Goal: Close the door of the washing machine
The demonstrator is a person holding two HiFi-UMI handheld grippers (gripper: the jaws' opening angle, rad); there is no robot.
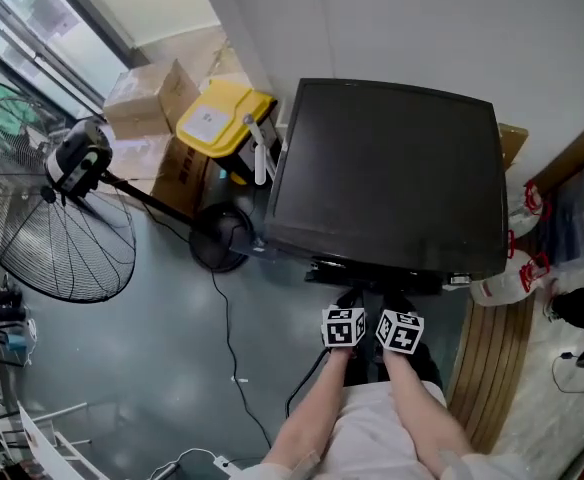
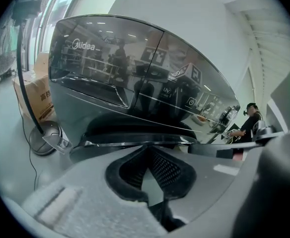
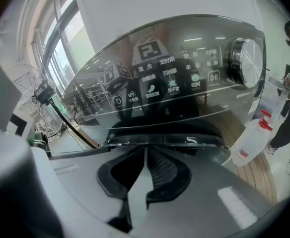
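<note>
The washing machine (image 1: 387, 168) is seen from above as a dark glossy box against the white wall. Its round dark door (image 2: 135, 125) (image 3: 165, 132) bulges out under the control panel; whether it is latched I cannot tell. Both grippers are held side by side at the machine's front edge, their marker cubes showing in the head view. My left gripper (image 1: 349, 296) (image 2: 146, 150) is shut with nothing between its jaws, its tips just short of the door rim. My right gripper (image 1: 396, 298) (image 3: 145, 150) is also shut and empty, under the panel's knob (image 3: 245, 58).
A big standing fan (image 1: 57, 228) with its round base (image 1: 220, 236) is left of the machine, its cable (image 1: 227, 348) trailing over the grey floor. Behind are a yellow bin (image 1: 222, 118) and cardboard boxes (image 1: 147, 93). A white jug (image 1: 497, 286) and wooden slats (image 1: 492, 368) are on the right.
</note>
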